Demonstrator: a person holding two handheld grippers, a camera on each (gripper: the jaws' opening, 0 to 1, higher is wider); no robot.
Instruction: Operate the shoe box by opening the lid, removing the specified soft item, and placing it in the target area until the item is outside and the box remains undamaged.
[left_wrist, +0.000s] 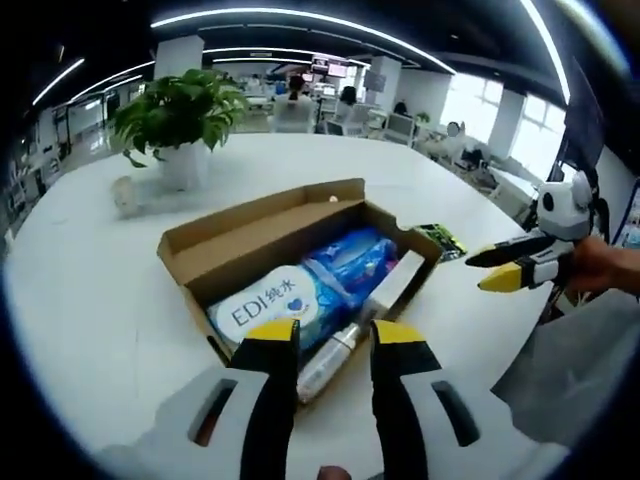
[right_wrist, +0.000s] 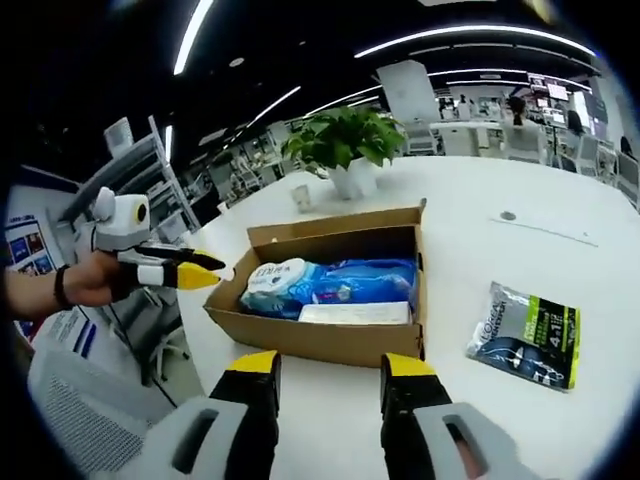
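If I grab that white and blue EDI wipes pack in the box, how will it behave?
The EDI wipes pack looks soft, so it would likely squash and sag. Its glossy film may slip. Wedged beside the blue pack, it might drag on it.

Potted plant beside small cup.

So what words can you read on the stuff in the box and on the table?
"EDI" followed by Chinese characters: on the white and blue soft pack in the cardboard box.
"4·12": on the grey and green packet lying on the white table.
The packet's other print and the blue pack are too blurred to read.
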